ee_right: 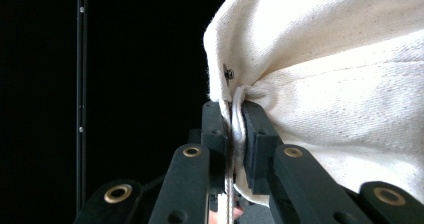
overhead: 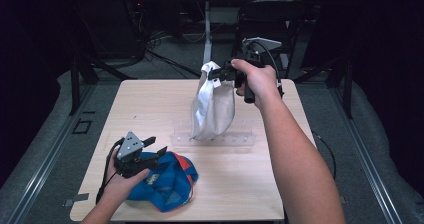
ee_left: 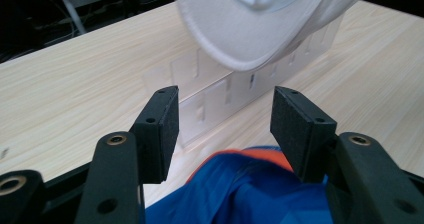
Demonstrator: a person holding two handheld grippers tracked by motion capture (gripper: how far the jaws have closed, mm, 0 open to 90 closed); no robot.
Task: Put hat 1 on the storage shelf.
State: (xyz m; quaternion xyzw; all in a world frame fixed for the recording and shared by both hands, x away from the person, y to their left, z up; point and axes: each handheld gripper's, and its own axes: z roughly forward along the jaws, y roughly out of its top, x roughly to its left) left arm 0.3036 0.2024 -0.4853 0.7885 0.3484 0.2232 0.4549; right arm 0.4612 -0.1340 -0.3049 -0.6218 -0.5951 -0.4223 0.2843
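At the lower left of the high view, the left claw [overhead: 152,149] stood released just above the blue and orange cap [overhead: 167,181] lying on the bench [overhead: 150,104]. Toward the upper right, the right claw [overhead: 216,75] clenched the white cap [overhead: 212,109], which hung with its long axis upright over the clear rack [overhead: 240,139]. No writing could be read.

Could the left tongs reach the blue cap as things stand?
Probably yes: the left tongs stand open right over the blue cap, with nothing between them.
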